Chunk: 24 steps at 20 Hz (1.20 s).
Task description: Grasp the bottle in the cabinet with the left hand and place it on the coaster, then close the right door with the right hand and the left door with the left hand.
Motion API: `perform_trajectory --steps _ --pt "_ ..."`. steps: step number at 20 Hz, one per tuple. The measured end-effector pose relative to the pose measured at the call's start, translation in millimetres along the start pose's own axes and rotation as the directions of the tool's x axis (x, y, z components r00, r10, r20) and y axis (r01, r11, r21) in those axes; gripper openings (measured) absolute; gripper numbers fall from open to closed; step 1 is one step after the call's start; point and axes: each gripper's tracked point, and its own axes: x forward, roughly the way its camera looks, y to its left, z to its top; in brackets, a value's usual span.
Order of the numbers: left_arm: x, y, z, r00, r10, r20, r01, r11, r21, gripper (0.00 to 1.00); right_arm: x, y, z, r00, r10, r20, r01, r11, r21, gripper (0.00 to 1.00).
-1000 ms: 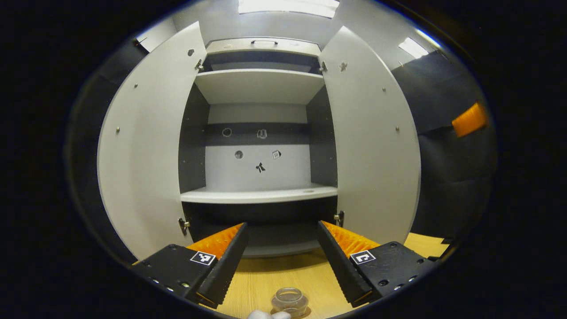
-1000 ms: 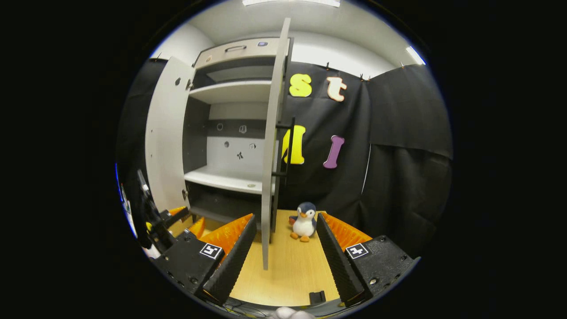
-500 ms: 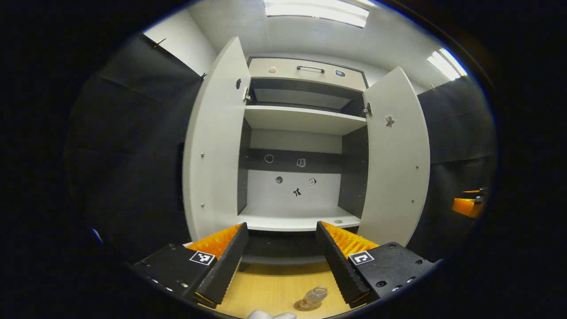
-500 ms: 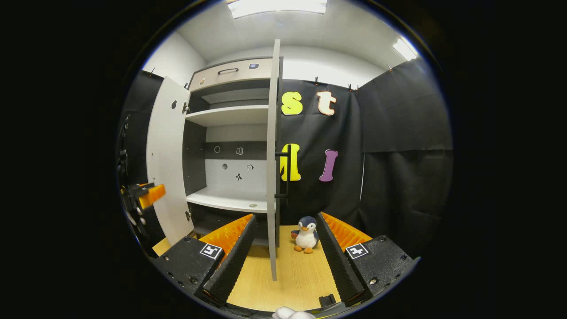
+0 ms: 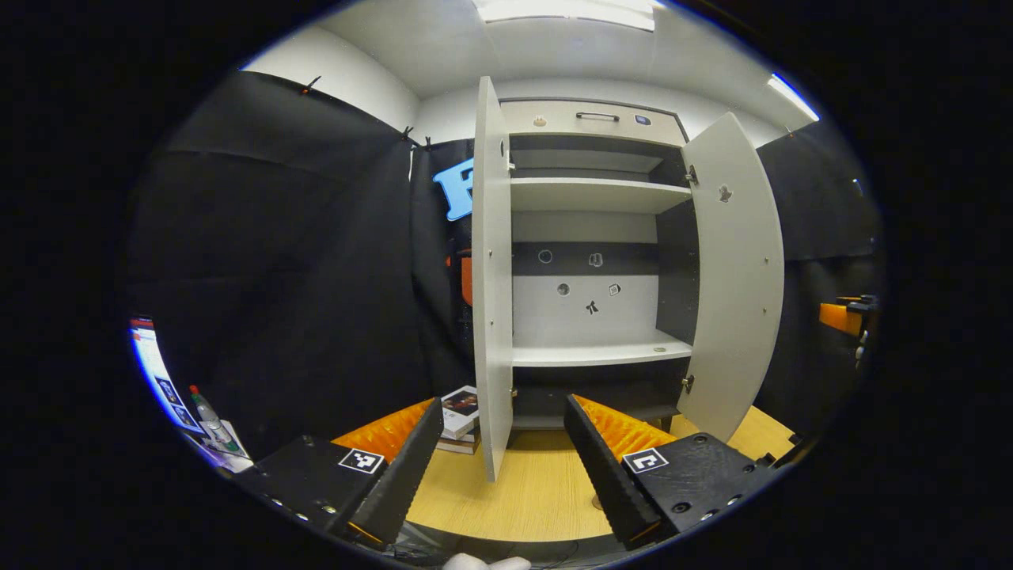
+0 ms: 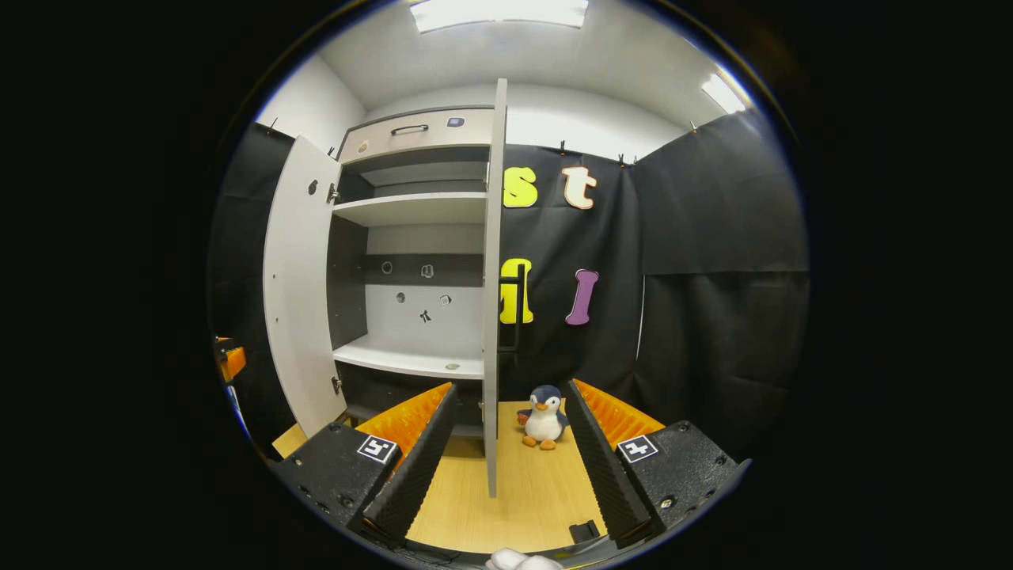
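Observation:
The grey cabinet (image 5: 589, 237) stands open, and its middle shelf (image 5: 593, 353) is bare apart from a small round mark. My left gripper (image 5: 502, 404) is open and holds nothing. It hangs in front of the left door (image 5: 492, 285), which I see edge-on and swung wide. The right door (image 5: 736, 269) is also wide open. My right gripper (image 6: 510, 388) is open and holds nothing, lined up with the edge of the right door (image 6: 492, 301). That door's black handle (image 6: 516, 313) sits on its outer face. The left door (image 6: 301, 293) stands open at the left.
A plush penguin (image 6: 544, 412) sits on the wooden table (image 6: 530, 491) just right of the right door. Stacked books (image 5: 459, 412) lie left of the left door. A small bottle (image 5: 204, 408) and a screen edge sit far left. A small black block (image 6: 586, 530) lies near the table's front.
The left gripper view has pulled back and swung left, so the left door is now edge-on and the bottle on its coaster has slipped from sight. The right gripper has barely moved.

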Motion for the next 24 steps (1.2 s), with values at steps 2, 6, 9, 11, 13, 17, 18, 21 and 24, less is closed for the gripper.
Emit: perform_trajectory --steps 2,6,9,11,13,17,18,21,24 --pt "2.1 -3.8 5.5 1.0 0.0 0.01 0.0 1.0 -0.004 0.94 17.9 -16.6 7.7 1.0 -0.009 0.002 0.009 1.0 -0.009 0.83" --pt "12.0 -24.1 14.7 1.0 -0.009 0.022 0.01 1.0 -0.02 0.94 71.8 -53.2 31.1 1.0 -0.008 0.009 0.008 0.999 0.038 0.83" --pt "20.4 -44.7 20.1 1.0 -0.019 0.021 0.019 1.0 -0.022 0.94 116.4 -66.5 44.0 1.0 0.023 0.0 -0.023 0.999 0.039 0.83" --pt "25.2 -55.1 23.8 1.0 -0.01 0.029 0.011 1.0 -0.027 0.94 140.7 -66.7 46.7 0.998 0.063 -0.011 -0.063 0.998 0.03 0.83" --pt "27.8 -66.5 24.9 0.999 -0.001 0.032 0.003 0.999 -0.054 0.94 159.0 -60.4 47.6 0.992 0.122 -0.02 -0.121 0.992 0.03 0.84" --pt "27.6 -77.0 26.5 0.999 0.034 0.04 -0.031 0.998 -0.063 0.94 168.3 -40.8 50.1 0.963 0.265 -0.051 -0.264 0.964 0.019 0.81" --pt "26.7 -77.6 24.6 0.998 0.046 0.034 -0.044 0.997 -0.058 0.94 167.7 -35.0 50.4 0.951 0.303 -0.063 -0.301 0.953 0.034 0.81" --pt "21.9 -75.7 14.5 0.996 0.092 0.007 -0.092 0.995 -0.045 0.93 163.7 -14.7 47.7 0.923 0.375 -0.093 -0.374 0.927 0.028 0.79" --pt "17.7 -71.8 7.7 0.994 0.111 -0.012 -0.111 0.993 -0.049 0.94 162.6 19.5 51.9 0.909 0.41 -0.072 -0.412 0.911 -0.022 0.78"
